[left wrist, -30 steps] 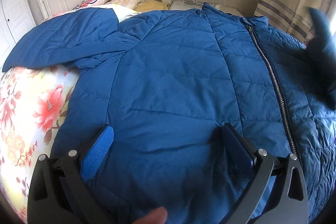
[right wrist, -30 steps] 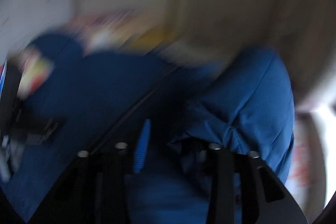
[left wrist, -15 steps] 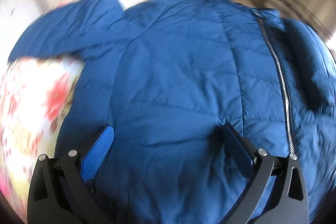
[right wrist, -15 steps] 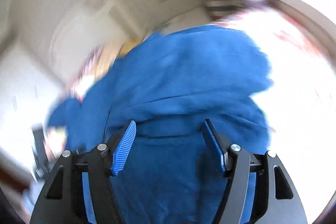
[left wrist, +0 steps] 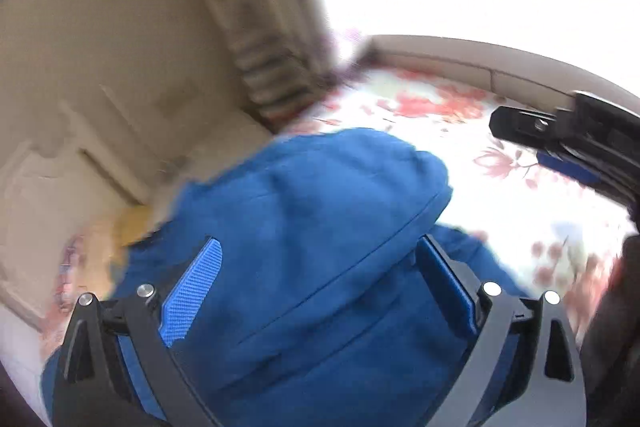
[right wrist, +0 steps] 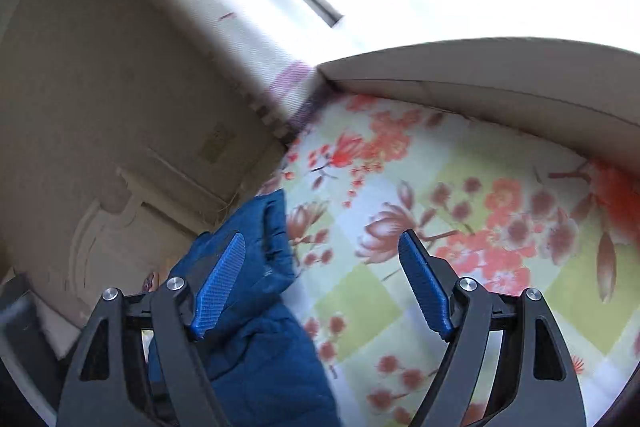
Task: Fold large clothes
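The blue puffer jacket (left wrist: 312, 227) lies on the flowered bed sheet (left wrist: 500, 195); its rounded folded edge fills the middle of the blurred left wrist view. My left gripper (left wrist: 320, 275) is open and empty just above the jacket. In the right wrist view a strip of the jacket (right wrist: 256, 307) runs under the left finger. My right gripper (right wrist: 320, 275) is open and empty, over the sheet (right wrist: 460, 227) beside the jacket. The right gripper also shows in the left wrist view (left wrist: 560, 143), to the right of the jacket.
A white window ledge (right wrist: 480, 67) borders the bed's far side, with a striped curtain (right wrist: 280, 83) in the corner. A beige wall with a socket plate (right wrist: 216, 143) and the white headboard (right wrist: 104, 211) stand to the left. Pillows (left wrist: 120, 227) lie near the headboard.
Both cameras have swung right toward the window side. The right gripper has let go of the sleeve and opened, and now hovers over the sheet. The left gripper stays open.
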The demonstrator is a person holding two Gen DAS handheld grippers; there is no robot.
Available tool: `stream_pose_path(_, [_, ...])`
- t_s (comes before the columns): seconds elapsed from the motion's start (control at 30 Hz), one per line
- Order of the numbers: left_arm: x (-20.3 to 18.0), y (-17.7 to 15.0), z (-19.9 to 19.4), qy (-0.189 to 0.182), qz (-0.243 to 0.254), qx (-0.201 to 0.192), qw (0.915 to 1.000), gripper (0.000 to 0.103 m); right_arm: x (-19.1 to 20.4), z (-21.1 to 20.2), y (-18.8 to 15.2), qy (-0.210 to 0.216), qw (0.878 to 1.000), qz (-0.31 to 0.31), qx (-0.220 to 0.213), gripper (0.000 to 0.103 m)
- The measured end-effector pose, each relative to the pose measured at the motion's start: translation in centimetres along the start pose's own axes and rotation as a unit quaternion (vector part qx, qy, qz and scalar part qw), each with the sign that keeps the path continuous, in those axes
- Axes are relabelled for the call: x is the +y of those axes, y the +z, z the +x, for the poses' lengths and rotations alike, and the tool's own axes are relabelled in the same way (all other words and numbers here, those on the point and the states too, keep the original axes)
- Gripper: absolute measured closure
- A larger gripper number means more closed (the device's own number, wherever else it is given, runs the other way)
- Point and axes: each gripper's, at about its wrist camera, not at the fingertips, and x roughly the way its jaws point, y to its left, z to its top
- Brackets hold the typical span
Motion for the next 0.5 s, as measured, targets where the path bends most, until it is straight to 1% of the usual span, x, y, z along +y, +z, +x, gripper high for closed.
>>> stream_pose_path(0.03, [-0.8,0.5,1.0,-0.008,0.009,0.006,0.9999,0.006,-0.5,-0.2,0.2,-0.003,1.000,0.009,-0.005,0.026])
stream_pose_path(0.07, [-1.8,1.0,2.3,-0.019,0.032,0.014,0.9992,0.006,-1.2,-0.7,0.3,-0.006,1.000,0.018,-0.011,0.026])
stream_pose_path(0.1, [-2.2,1.1,3.2,-0.015,0.046,0.017,0.9987,0.012,-1.4,-0.4,0.0,-0.010,1.000,0.024,-0.015,0.026])
stream_pose_path(0.13, [-2.4,1.2,3.9,-0.005,0.047,0.016,0.9987,0.028,-1.3,-0.2,-0.1,-0.013,0.999,0.028,-0.019,0.026])
stream_pose_path(0.17, [-2.5,1.1,3.7,-0.012,0.033,0.015,0.9993,0.036,-1.4,-0.1,0.0,-0.017,0.999,0.032,-0.019,0.026])
stream_pose_path(0.2, [-1.2,1.1,3.4,-0.028,-0.008,0.007,0.9995,0.062,-1.5,0.0,-0.1,-0.018,0.999,0.033,-0.017,0.026])
stream_pose_path(0.23, [0.1,1.2,2.6,-0.042,-0.047,-0.009,0.9980,0.074,-1.6,0.1,0.0,-0.020,0.999,0.035,-0.013,0.026])
stream_pose_path(0.27, [2.9,0.8,0.5,-0.063,-0.127,-0.047,0.9888,0.075,-1.6,0.4,0.1,-0.020,0.999,0.034,-0.011,0.026])
stream_pose_path(0.3, [5.3,0.0,-1.3,-0.087,-0.196,-0.078,0.9736,0.076,-1.5,0.5,0.1,-0.019,0.999,0.031,-0.010,0.026])
stream_pose_path(0.33, [7.4,-0.7,-2.5,-0.108,-0.245,-0.101,0.9583,0.076,-1.3,0.5,0.2,-0.018,0.999,0.028,-0.010,0.026])
stream_pose_path(0.37, [10.0,-2.1,-3.9,-0.132,-0.300,-0.129,0.9358,0.076,-1.2,0.5,0.4,-0.015,1.000,0.025,-0.011,0.026])
stream_pose_path(0.4, [13.5,-4.2,-5.3,-0.143,-0.364,-0.156,0.9072,0.076,-1.1,0.4,0.3,-0.014,1.000,0.023,-0.011,0.026])
stream_pose_path(0.43, [16.6,-6.2,-6.1,-0.139,-0.412,-0.167,0.8850,0.076,-1.0,0.3,0.2,-0.013,1.000,0.022,-0.011,0.026])
stream_pose_path(0.47, [19.9,-8.6,-6.6,-0.129,-0.463,-0.168,0.8608,0.076,-1.0,0.4,0.2,-0.011,1.000,0.022,-0.010,0.026])
stream_pose_path(0.5, [22.2,-10.3,-6.6,-0.121,-0.498,-0.166,0.8424,0.076,-1.0,0.3,0.1,-0.011,1.000,0.023,-0.010,0.026])
